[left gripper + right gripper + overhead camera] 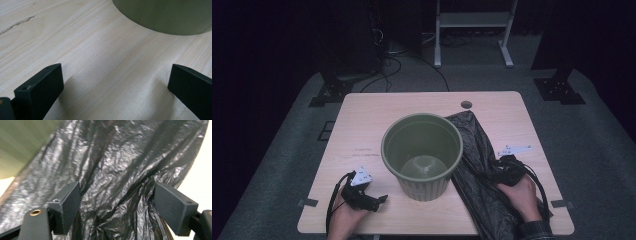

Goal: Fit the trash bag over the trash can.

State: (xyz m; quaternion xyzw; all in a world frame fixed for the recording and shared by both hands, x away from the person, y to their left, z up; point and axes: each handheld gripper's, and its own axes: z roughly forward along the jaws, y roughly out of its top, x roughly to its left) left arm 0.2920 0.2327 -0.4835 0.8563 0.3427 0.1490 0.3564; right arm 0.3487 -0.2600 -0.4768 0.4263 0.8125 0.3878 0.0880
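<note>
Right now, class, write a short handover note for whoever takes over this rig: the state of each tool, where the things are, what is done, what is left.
Left tool: open, holding nothing, low over the table beside the green bin.
Right tool: open, jaws astride a ridge of the black bag, pads not yet pressing.
Things: the bin stands upright mid-table, unlined; the bag lies crumpled on the table against the bin's right side.
Done: right tool lined up on the bag.
Left: probably grip the bag, open it and line the bin.

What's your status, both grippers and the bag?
Left gripper open, over bare table. Right gripper open over bag, not pinching. Bin beside bag.
</note>
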